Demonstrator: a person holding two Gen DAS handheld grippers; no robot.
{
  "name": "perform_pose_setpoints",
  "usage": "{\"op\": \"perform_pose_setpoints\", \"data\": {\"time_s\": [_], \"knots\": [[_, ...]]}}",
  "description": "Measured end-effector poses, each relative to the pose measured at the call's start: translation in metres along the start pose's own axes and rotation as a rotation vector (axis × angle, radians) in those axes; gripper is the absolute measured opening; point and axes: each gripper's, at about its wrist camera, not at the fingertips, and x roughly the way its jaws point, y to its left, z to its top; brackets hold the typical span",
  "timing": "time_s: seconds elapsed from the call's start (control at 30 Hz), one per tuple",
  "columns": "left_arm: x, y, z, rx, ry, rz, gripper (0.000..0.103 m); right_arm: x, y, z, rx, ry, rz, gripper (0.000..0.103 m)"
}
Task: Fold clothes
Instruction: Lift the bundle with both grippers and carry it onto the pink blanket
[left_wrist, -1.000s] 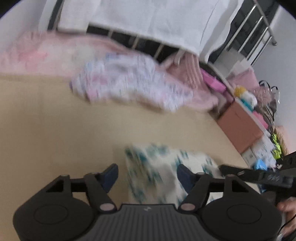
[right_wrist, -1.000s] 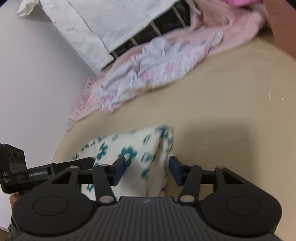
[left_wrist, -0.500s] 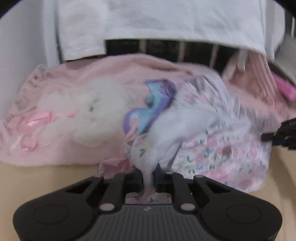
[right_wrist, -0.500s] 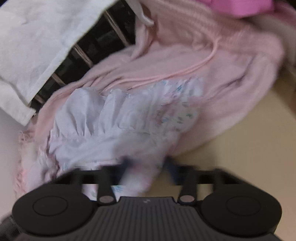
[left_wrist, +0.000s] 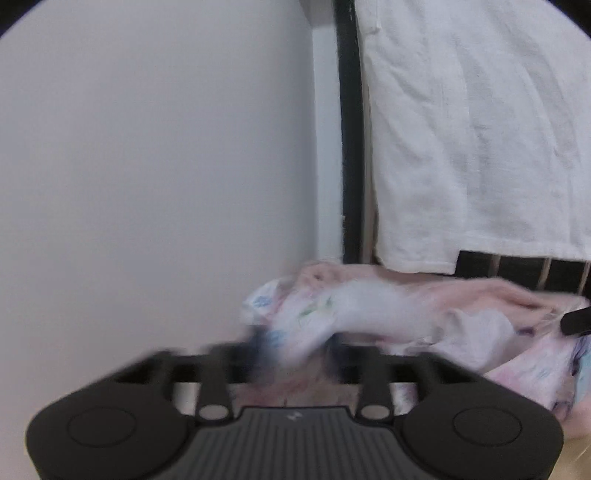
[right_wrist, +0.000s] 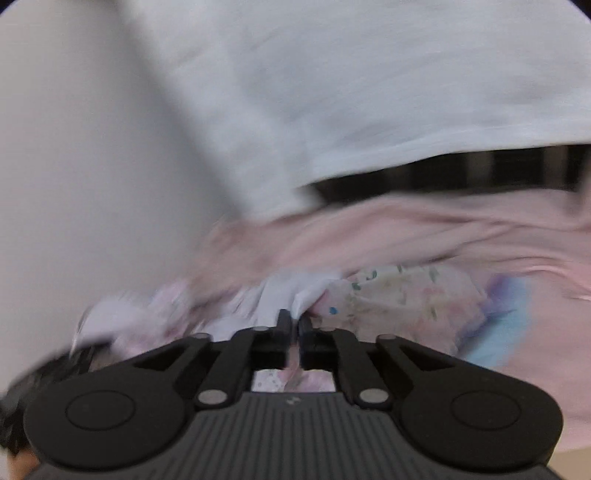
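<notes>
Right wrist view: right gripper (right_wrist: 294, 325) fingers nearly closed, pinching a fold of the pale floral-print garment (right_wrist: 391, 295); edges smeared by motion blur. Beyond, a pink knitted heap (right_wrist: 406, 236), then a white cloth (right_wrist: 369, 92) hanging over a dark railing (right_wrist: 480, 166).

Left wrist view: left gripper (left_wrist: 295, 350) fingertips blurred, spread apart, garment (left_wrist: 351, 310) bunched between them; grip impossible to tell. Behind, grey wall (left_wrist: 147, 147). No legible writing anywhere.

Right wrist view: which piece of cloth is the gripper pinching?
The pale floral-print garment, bunched between the right gripper; the plain pink garment lies behind and the white sheet hangs above.
</notes>
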Motion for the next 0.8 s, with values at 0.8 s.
{"op": "perform_pose_setpoints", "data": {"time_s": [0.8], "knots": [[-0.100,-0.059,-0.150,-0.193,0.757,-0.897,0.090,-0.208,-0.010,-0.301,0.267,0.108,-0.050,0.080]]}}
